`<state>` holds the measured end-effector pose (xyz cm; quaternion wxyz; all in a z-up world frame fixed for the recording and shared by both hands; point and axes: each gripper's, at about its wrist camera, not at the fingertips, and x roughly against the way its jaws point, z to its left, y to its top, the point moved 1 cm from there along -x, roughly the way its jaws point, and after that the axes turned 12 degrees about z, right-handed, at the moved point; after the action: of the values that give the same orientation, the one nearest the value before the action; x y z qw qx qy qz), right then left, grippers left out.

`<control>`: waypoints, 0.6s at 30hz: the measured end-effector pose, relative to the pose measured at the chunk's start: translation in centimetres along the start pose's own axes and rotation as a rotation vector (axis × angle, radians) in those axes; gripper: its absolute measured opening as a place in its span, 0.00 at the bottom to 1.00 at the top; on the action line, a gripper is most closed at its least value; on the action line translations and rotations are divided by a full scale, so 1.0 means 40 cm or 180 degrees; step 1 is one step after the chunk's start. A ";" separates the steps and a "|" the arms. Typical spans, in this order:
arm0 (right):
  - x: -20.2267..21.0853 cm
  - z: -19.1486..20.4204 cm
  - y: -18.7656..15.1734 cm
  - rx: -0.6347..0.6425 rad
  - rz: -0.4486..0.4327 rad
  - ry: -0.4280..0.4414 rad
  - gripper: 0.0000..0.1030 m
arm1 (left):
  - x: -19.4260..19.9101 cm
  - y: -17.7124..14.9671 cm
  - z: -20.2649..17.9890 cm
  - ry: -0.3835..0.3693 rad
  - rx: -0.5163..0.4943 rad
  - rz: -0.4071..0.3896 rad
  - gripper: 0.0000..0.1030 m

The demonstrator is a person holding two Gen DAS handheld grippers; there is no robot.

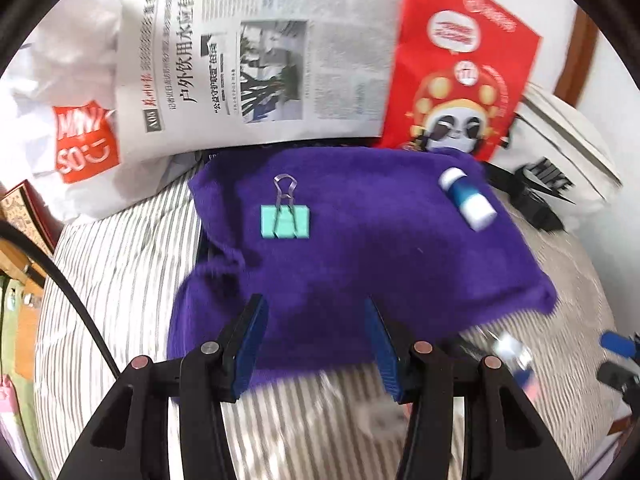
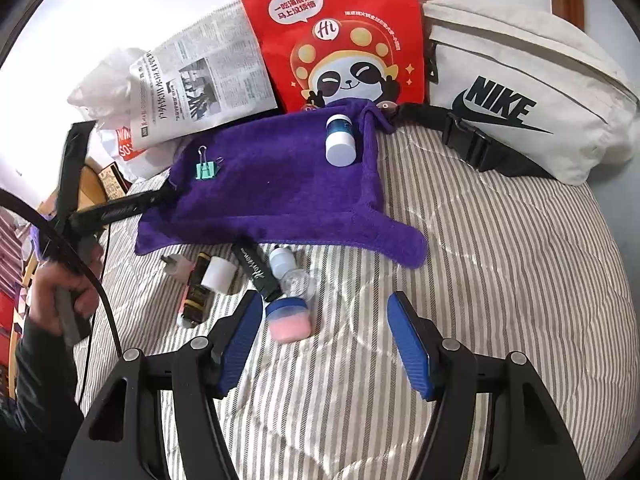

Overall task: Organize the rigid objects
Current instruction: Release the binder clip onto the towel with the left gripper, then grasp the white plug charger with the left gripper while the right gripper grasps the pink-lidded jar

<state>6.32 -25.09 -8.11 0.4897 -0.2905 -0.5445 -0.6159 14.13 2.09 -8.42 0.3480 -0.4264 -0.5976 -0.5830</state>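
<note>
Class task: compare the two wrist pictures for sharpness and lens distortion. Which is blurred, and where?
Left wrist view: motion-smeared, worst at the lower right; the binder clip stays fairly crisp. Right wrist view: sharp, with readable print on the red bag. Both: fisheye bending and dark corners.

bed, striped cover | on it: purple towel, waist bag, seemingly cosmetics
</note>
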 end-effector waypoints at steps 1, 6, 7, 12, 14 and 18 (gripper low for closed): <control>0.005 0.004 -0.006 0.0004 -0.0003 0.0025 0.63 | 0.008 -0.022 -0.001 -0.0050 0.0001 -0.0012 0.47; 0.027 0.019 -0.026 0.0044 -0.0046 0.0033 0.63 | -0.002 -0.079 -0.009 -0.0137 0.0066 0.0106 0.47; 0.032 0.022 -0.032 0.0063 -0.0051 0.0034 0.63 | -0.010 -0.085 -0.010 -0.0152 0.0093 0.0135 0.47; 0.042 0.021 -0.058 0.0072 -0.0043 0.0063 0.63 | -0.046 -0.111 -0.018 -0.0221 0.0144 0.0260 0.47; 0.041 0.016 -0.068 0.0054 -0.0033 0.0060 0.63 | -0.068 -0.113 -0.026 -0.0119 0.0133 0.0296 0.47; 0.037 0.007 -0.084 0.0044 0.0007 0.0053 0.63 | -0.092 -0.118 -0.023 -0.0070 0.0172 0.0307 0.48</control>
<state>2.67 -25.50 -8.04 0.4969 -0.2826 -0.5444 -0.6139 11.21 1.01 -13.60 0.3805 -0.4516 -0.5957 -0.5445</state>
